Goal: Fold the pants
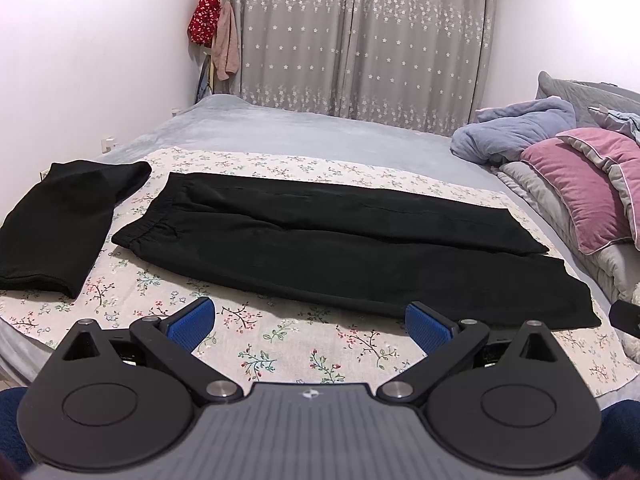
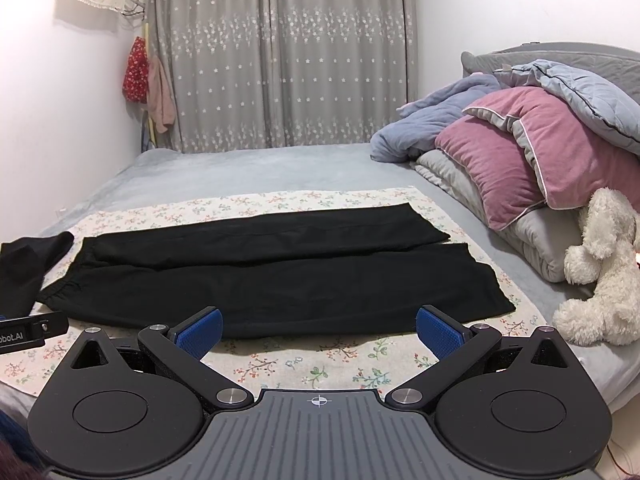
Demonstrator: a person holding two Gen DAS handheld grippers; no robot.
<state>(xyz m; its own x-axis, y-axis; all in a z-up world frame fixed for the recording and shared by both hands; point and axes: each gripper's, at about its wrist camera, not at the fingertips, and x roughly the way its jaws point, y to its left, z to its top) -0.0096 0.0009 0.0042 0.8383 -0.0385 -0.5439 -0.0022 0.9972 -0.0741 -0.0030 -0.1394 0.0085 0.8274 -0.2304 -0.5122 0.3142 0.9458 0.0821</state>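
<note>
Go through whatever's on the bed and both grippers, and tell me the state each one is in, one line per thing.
Black pants: spread flat on the floral cloth, legs side by side, not yet folded.
Second black garment: already folded, lying left of the pants.
Left gripper: open, empty, above the cloth.
Right gripper: open, empty.
Curtains: drawn shut.
Pink pillow: piled on the bedding.
Plush toy: lying beside the pillows.

The pants [image 2: 276, 276] are matt black cloth, soft and lightly creased, as is the folded black garment [image 1: 60, 224] to their left. They lie on a thin floral cotton sheet [image 1: 288, 344] over a plush grey bedspread [image 2: 248, 168]. The pink pillow [image 2: 516, 148] looks velvety; the white toy dog [image 2: 600, 264] is fluffy. The fingers [image 1: 192, 324] carry ribbed blue rubber pads on matt black plastic with shiny metal pivots.
</note>
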